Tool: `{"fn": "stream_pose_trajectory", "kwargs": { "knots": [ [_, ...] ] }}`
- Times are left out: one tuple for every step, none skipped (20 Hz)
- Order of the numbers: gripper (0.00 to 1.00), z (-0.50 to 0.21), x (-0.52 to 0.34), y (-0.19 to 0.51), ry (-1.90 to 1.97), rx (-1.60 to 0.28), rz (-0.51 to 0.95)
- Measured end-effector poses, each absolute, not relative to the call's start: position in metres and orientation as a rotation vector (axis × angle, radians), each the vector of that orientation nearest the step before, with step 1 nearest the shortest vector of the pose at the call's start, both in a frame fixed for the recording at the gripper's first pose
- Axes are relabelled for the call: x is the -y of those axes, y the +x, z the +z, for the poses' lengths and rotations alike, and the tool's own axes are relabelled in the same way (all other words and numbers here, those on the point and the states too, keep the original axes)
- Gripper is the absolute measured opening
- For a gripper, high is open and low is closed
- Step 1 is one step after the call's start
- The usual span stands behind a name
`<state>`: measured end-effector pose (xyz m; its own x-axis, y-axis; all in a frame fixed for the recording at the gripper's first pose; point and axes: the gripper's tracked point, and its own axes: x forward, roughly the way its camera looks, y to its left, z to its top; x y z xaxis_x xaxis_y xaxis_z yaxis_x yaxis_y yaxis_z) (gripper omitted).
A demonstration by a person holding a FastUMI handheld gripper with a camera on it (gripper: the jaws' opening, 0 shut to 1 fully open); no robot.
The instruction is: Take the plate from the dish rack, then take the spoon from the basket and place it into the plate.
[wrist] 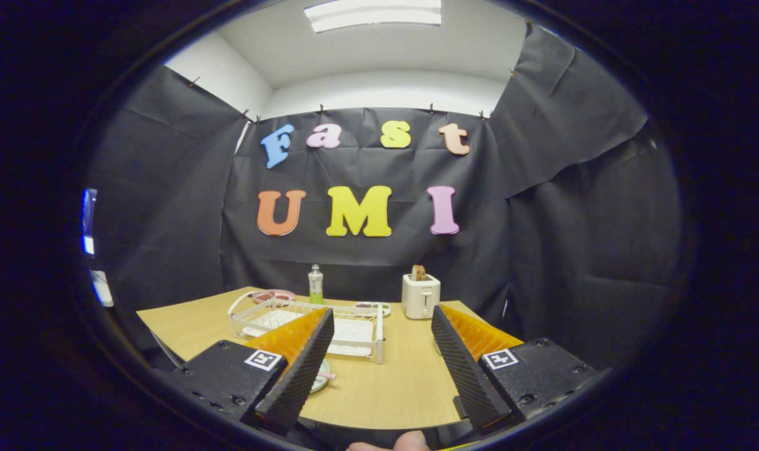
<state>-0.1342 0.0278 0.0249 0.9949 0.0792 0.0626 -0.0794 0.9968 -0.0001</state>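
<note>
My gripper (382, 311) is open, its fingers spread wide with nothing between them, held above the near part of the wooden table (398, 382). A white wire dish rack (304, 321) stands just ahead of the left finger, partly hidden by it. Beside the left finger, near the table's front, the pale edge of a plate (321, 378) peeks out, with a small pink striped piece (328, 376) lying at its rim; the rest is hidden behind the finger. I cannot tell whether that piece is the spoon.
Beyond the rack are a pink dish (273, 294), a clear bottle (315, 284) and a small flat tray (373, 307). A white toaster (421, 296) with toast stands at the back right. A person's fingertip (411, 442) shows below the gripper.
</note>
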Motion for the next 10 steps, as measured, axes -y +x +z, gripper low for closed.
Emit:
{"fn": "stream_pose_trajectory", "kwargs": {
  "knots": [
    [1.00,0.025,-0.027,-0.137,-0.006,0.069,0.079],
    [1.00,0.027,-0.027,-0.140,-0.010,0.083,0.080],
    [1.00,0.028,-0.026,-0.143,-0.012,0.093,0.078],
    [1.00,0.029,-0.023,-0.145,-0.016,0.102,0.071],
    [1.00,0.029,-0.021,-0.145,-0.026,0.105,0.066],
    [1.00,0.029,-0.021,-0.147,-0.035,0.103,0.068],
    [1.00,0.030,-0.022,-0.149,-0.038,0.108,0.073],
    [1.00,0.033,-0.023,-0.151,-0.041,0.113,0.074],
    [1.00,0.031,-0.021,-0.150,-0.044,0.111,0.076],
    [1.00,0.029,-0.021,-0.150,-0.042,0.104,0.078]
  ]
}}
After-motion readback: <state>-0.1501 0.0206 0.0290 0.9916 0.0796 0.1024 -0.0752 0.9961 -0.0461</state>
